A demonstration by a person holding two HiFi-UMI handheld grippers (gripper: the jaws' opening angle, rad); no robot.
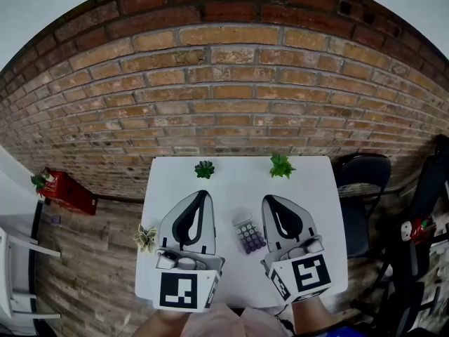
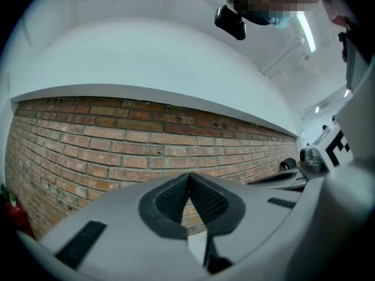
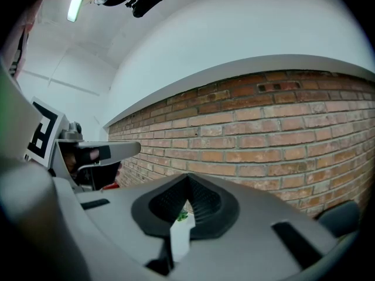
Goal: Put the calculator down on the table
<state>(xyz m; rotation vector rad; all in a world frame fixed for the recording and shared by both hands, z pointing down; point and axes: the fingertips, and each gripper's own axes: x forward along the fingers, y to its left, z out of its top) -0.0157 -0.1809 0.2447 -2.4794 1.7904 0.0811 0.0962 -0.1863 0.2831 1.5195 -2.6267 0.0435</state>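
Calculator [image 1: 248,234], 1 only, lies flat on the white desk [image 1: 231,286], keys up w/ purple buttons and a pale display at its far end. It sits between the 2 tongs, just beside the right one; can't tell if they touch. Left tongs [image 1: 203,195] are clenched, pads meeting at the tip w/ nothing between them. Right tongs [image 1: 267,201] are likewise clenched and empty. Both point away across the desk, each w/ 1 marker cube at the near end, left cube [image 1: 179,291] and right cube [image 1: 306,274]. Plants on the desk: 3. That's 1 pale leafy plant [image 1: 146,238] at the left edge, level w/ the calculator, then 2 at the far edge, a dark green plant [image 1: 204,168] to the left and a brighter green plant [image 1: 281,165] to the right. Off the desk's right side stands 1 black chair [image 1: 363,177]. To the left, on the wood floor [image 1: 98,272], sits 1 red box [image 1: 69,192] near the wall. Farthest back, a brick wall [image 1: 224,83] spans the view behind the desk.
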